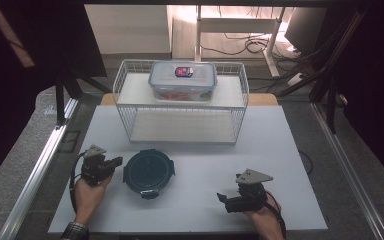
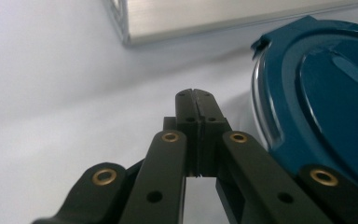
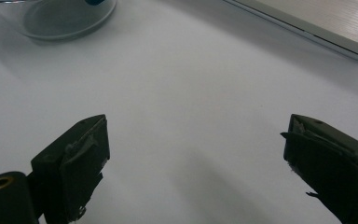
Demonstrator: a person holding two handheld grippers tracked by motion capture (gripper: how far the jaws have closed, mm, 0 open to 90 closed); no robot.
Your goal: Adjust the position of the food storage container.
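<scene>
Both tools rest idle on the white table [image 1: 280,150], the left gripper [image 1: 114,163] pressed together and empty just beside the round blue-lidded container [image 1: 148,173], likely staged for it, and the right gripper [image 1: 223,199] spread apart, well clear.

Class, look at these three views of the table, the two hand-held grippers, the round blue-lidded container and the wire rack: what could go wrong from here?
1. The left gripper sits shut right beside the round container; pushed forward, it would probably shove it rather than grasp it.
2. The rectangular box rests on top of the wire rack; a bump to the rack might tip it off.
</scene>
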